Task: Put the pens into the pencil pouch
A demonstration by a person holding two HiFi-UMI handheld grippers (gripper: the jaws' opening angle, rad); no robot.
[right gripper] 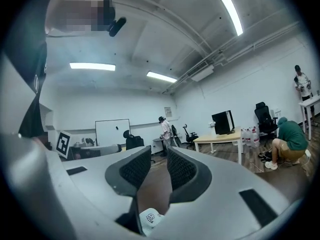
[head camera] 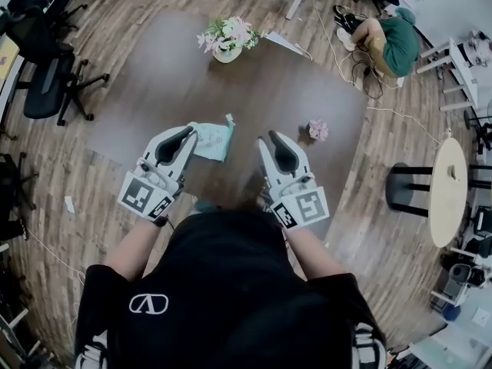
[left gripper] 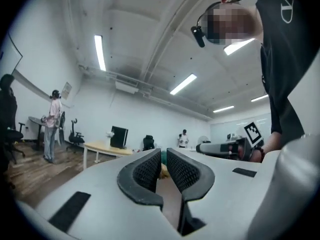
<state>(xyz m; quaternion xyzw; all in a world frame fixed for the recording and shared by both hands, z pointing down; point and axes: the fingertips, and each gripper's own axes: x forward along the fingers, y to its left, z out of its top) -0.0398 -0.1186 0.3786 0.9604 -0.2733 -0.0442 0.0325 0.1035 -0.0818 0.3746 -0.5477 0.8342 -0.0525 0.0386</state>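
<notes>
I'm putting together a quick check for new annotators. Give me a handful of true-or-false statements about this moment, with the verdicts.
1. A flower pot stands on the table. True.
2. The right gripper has its fingers clamped on a pen. False: its fingers stand apart with nothing between them.
3. The teal pouch sits at the tips of the left gripper, with teal showing between its nearly closed fingers. True.
4. The person in green is seated at the table. False: that person crouches on the floor, away from the table.
5. Both grippers point straight down at the table. False: both are held roughly level.
</notes>
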